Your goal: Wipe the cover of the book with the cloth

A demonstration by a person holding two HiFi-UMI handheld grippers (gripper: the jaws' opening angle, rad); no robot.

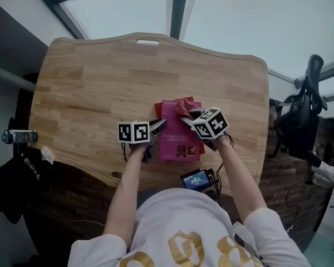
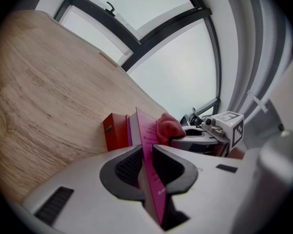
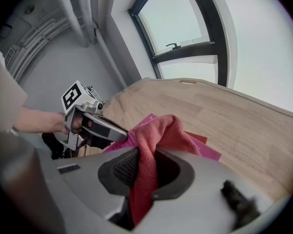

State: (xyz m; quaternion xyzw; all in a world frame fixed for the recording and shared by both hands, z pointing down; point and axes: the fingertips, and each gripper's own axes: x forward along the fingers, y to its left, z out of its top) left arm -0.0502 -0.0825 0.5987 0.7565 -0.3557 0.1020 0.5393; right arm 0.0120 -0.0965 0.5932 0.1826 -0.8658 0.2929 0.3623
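Observation:
A magenta book (image 1: 178,132) lies on the wooden table (image 1: 100,82), stacked on a red book (image 1: 158,110). My left gripper (image 1: 157,128) is shut on the magenta book's left edge; in the left gripper view the cover (image 2: 149,150) stands edge-on between the jaws. My right gripper (image 1: 188,118) is shut on a red cloth (image 1: 182,108) that rests on the upper part of the cover. In the right gripper view the cloth (image 3: 154,140) hangs bunched between the jaws, with the left gripper (image 3: 118,136) just beyond it.
A small device with a lit screen (image 1: 196,179) and cables sits at the table's near edge. An office chair (image 1: 303,113) stands to the right. A can (image 1: 16,136) lies off the table at the left. Windows run behind the table.

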